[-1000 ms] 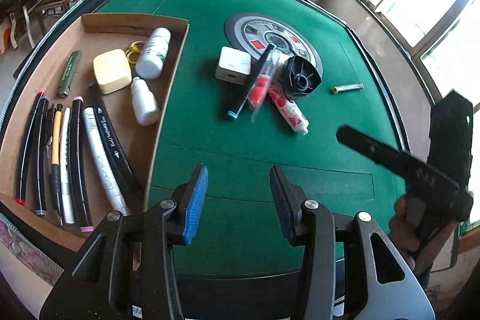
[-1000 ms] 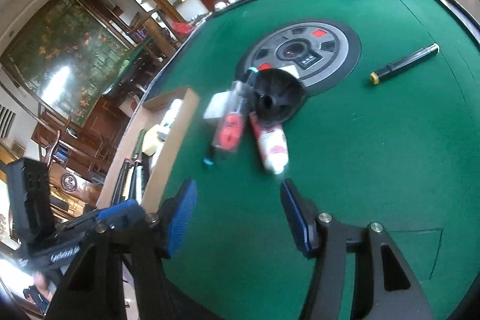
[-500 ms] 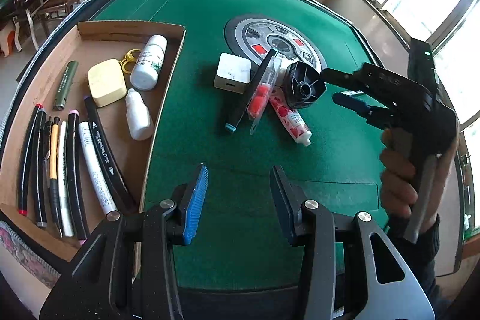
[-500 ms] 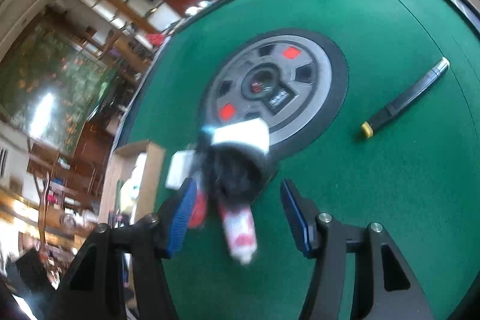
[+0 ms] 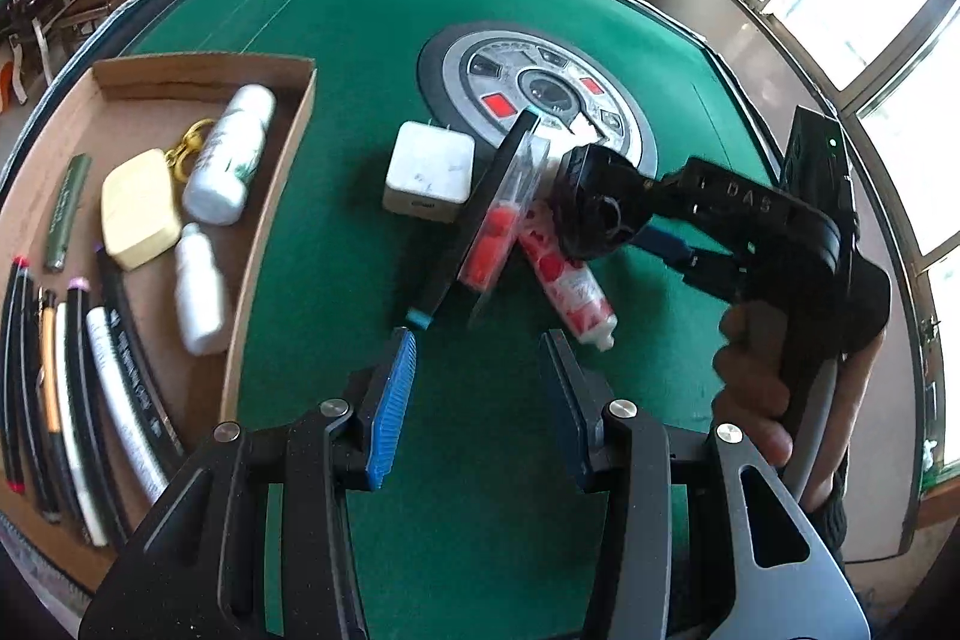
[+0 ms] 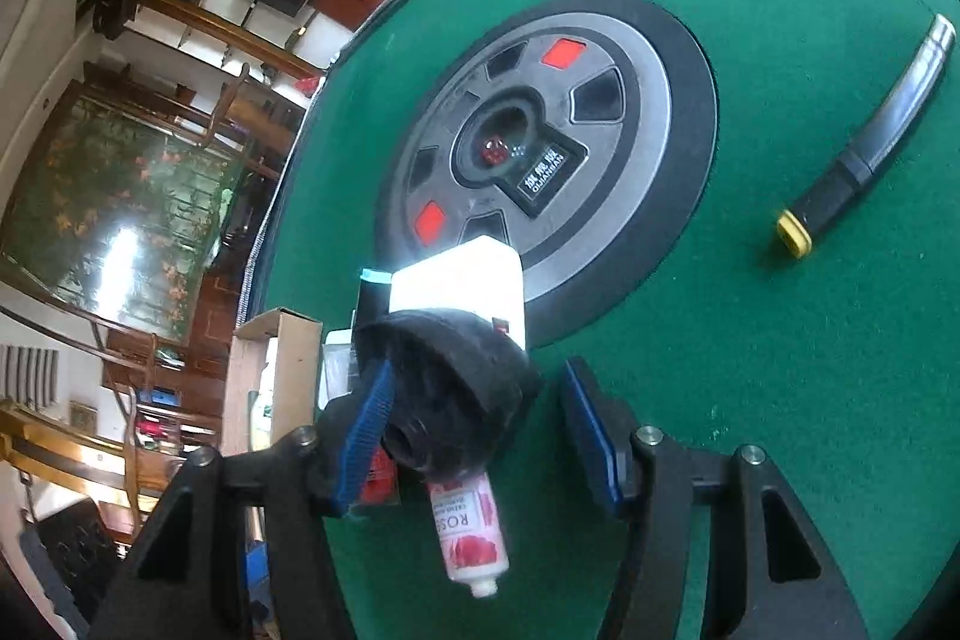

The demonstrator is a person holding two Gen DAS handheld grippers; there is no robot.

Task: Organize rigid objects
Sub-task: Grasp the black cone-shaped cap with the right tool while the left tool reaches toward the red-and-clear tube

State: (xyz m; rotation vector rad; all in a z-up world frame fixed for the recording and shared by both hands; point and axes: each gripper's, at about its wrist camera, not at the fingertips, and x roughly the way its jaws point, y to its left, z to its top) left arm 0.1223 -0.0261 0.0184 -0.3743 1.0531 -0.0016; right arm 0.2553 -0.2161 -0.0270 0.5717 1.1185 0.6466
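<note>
A pile lies mid-table: a black round object [image 5: 594, 208], a rose-print tube [image 5: 567, 280], a clear pack with red pieces [image 5: 504, 226], a black teal-tipped marker [image 5: 474, 220] and a white square box [image 5: 429, 169]. My right gripper [image 6: 474, 436] is open, its jaws around the black round object [image 6: 450, 388]; it also shows in the left wrist view [image 5: 654, 226]. The tube [image 6: 471, 532] lies under it. My left gripper [image 5: 480, 400] is open and empty above the green felt, short of the pile.
A cardboard tray [image 5: 282, 196] at the left holds several markers, two white bottles [image 5: 228, 148], a yellow case [image 5: 139, 208] and a green pen. A grey round console [image 5: 534, 88] sits mid-table. A black yellow-tipped marker [image 6: 864, 148] lies at the right.
My right gripper has moved in from the right and come down around the black round object. My left gripper has moved slightly forward toward the pile.
</note>
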